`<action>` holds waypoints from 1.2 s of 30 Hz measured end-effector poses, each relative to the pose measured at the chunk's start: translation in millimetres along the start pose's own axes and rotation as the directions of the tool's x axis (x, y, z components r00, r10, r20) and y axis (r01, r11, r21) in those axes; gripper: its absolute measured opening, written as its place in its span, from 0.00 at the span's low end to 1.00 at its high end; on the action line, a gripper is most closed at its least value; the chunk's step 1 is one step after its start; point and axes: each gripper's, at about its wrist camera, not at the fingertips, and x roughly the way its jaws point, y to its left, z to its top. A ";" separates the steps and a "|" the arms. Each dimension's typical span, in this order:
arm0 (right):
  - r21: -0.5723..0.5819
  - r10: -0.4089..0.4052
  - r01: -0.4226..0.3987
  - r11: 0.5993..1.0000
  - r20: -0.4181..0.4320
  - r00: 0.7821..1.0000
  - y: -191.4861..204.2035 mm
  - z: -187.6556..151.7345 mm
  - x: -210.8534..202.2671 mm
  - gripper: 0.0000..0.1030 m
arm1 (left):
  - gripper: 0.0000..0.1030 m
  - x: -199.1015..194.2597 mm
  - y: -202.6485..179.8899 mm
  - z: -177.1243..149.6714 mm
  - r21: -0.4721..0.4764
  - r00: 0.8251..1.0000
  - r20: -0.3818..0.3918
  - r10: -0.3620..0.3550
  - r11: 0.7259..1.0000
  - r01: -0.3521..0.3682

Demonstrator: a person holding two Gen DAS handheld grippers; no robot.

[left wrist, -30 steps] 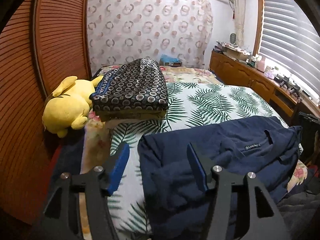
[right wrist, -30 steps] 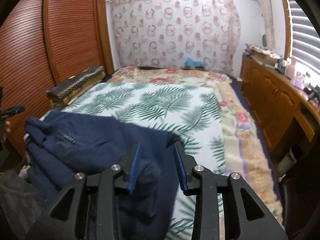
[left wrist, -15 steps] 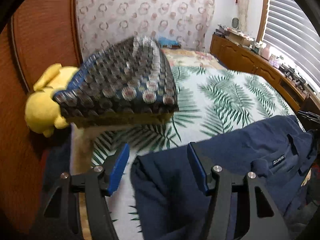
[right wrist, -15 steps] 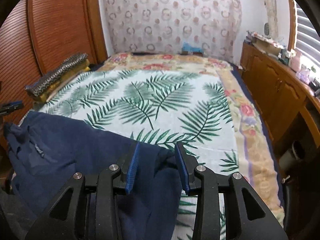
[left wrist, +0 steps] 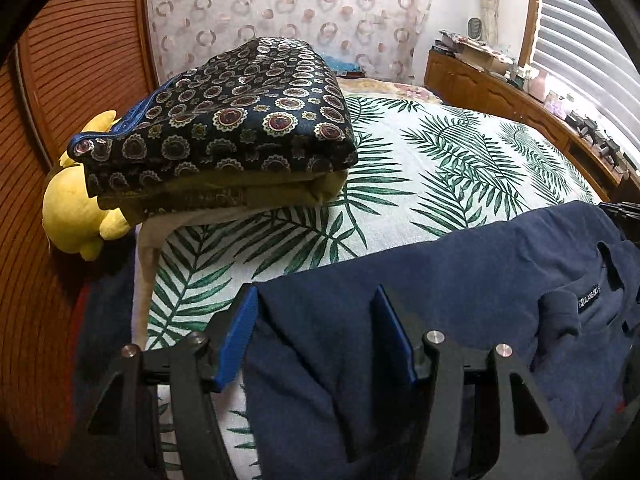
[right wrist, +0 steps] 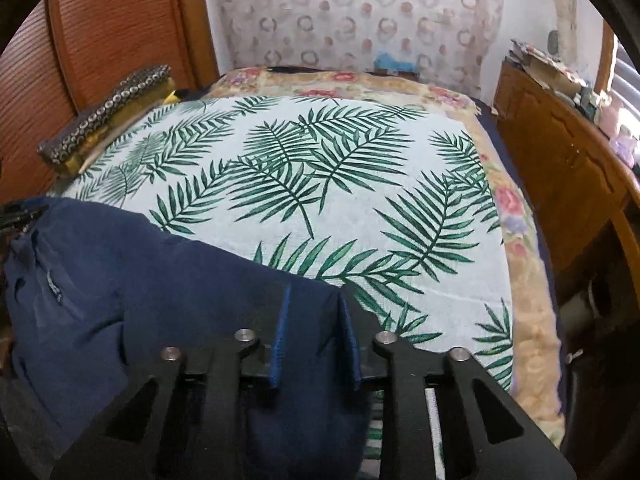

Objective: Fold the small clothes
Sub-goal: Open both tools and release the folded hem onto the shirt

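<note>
A navy blue garment (left wrist: 460, 280) with a small white label lies crumpled along the near edge of the palm-leaf bedspread (left wrist: 440, 160). My left gripper (left wrist: 316, 320) stands open low over the garment's left end, with cloth lying between the blue pads (left wrist: 236, 332). In the right wrist view the same garment (right wrist: 132, 280) spreads to the left. My right gripper (right wrist: 314, 320) is at its right end. Its jaws are closing, and a raised fold of navy cloth fills the narrow gap between them, touching both pads.
A folded dark patterned blanket (left wrist: 240, 120) on a yellow-green layer sits at the bed's left side, with a yellow plush toy (left wrist: 76, 216) behind it. A wooden slatted wardrobe (left wrist: 72, 80) stands left. A wooden dresser (right wrist: 560, 160) runs along the right. Leaf-print bedspread (right wrist: 320, 180) stretches ahead.
Both grippers have sunk forward toward the bed, and the garment now sits closer under them. The right gripper's jaws have narrowed onto a fold of navy cloth. The left jaws keep the same width.
</note>
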 end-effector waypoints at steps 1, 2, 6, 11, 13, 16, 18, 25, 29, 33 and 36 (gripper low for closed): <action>0.000 0.005 -0.005 1.000 0.005 1.000 -1.1 -0.2 -0.6 0.06 | 0.57 0.3 0.2 0.2 -0.002 1.000 0.000 -0.001 1.000 0.001; 0.005 0.019 -0.020 1.000 0.015 1.000 -2.9 -0.5 -2.8 0.04 | 0.57 0.6 1.8 0.7 -0.002 1.000 -0.001 -0.001 1.000 0.001; 0.047 0.007 -0.012 0.999 0.106 0.994 -12.2 -2.2 -23.1 0.02 | 0.57 0.6 2.2 0.9 -0.003 1.000 -0.001 -0.002 1.000 0.002; 0.100 -0.066 0.051 0.994 0.156 0.986 -23.7 1.0 -36.7 0.00 | 0.58 1.0 2.6 0.9 -0.005 1.000 -0.001 -0.006 1.000 0.006; 0.102 -0.069 0.054 0.993 0.153 0.986 -27.1 2.3 -35.5 0.00 | 0.58 1.1 3.8 0.7 -0.006 1.000 -0.001 -0.006 1.000 0.006; 0.093 -0.047 0.033 0.995 0.149 0.988 -26.8 3.7 -35.9 0.00 | 0.58 1.2 4.5 1.0 -0.005 1.000 -0.002 -0.006 1.000 0.006; 0.086 -0.026 0.013 0.996 0.151 0.988 -24.4 2.9 -36.1 0.00 | 0.58 1.1 4.1 0.7 -0.002 1.000 -0.002 -0.006 1.000 0.006; 0.056 -0.030 0.025 0.998 0.096 0.995 -13.8 -1.4 -15.0 0.35 | 0.58 -2.4 11.8 3.9 0.003 1.000 -0.015 0.011 1.000 -0.011; 0.049 -0.053 0.050 0.998 0.052 0.997 -13.0 -4.3 -2.0 0.47 | 0.58 -8.3 25.3 9.1 0.027 0.999 -0.017 0.027 0.999 -0.027; 0.053 -0.045 0.043 0.998 0.029 0.999 -16.6 -6.3 2.7 0.52 | 0.58 -3.5 36.1 13.7 0.026 0.998 -0.057 -0.009 1.000 0.010; 0.057 -0.039 0.038 0.998 0.016 0.999 -17.2 -6.4 4.7 0.56 | 0.58 0.8 36.7 12.8 0.021 0.997 -0.077 -0.031 0.999 0.033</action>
